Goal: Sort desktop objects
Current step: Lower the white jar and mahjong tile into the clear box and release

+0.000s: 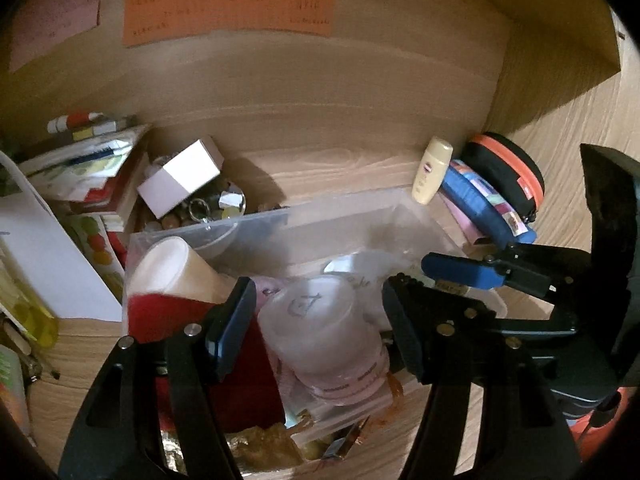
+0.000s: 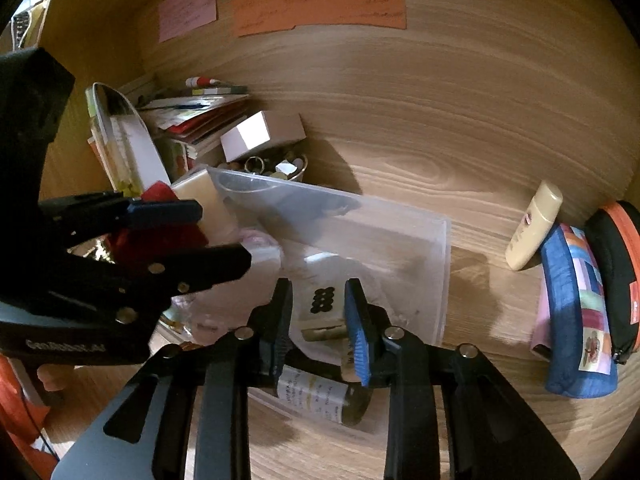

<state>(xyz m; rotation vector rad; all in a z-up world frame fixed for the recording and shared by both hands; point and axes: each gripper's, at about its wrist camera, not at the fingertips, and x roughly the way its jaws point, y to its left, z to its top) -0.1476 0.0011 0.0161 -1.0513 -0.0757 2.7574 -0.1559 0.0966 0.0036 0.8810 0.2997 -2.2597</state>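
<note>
Placing step, inside the clear bin [image 2: 432, 248]: right gripper [image 2: 320, 312] pinching a small white box [image 2: 322, 304]; left gripper [image 1: 320, 320] half-spread astride a frosted jar [image 1: 320, 332], contact unclear. Next, by judgement: release, withdraw.

Clear plastic bin [image 2: 400, 240], on wooden tabletop [image 2: 440, 160]: holds frosted lidded jar [image 1: 320, 320], red item [image 1: 180, 320], cream tube [image 1: 172, 268], small dotted bottle [image 2: 322, 308]. Beside it: beige bottle [image 2: 532, 228] leaning on blue pouch [image 2: 568, 320], black orange-zipped case [image 2: 616, 272].
</note>
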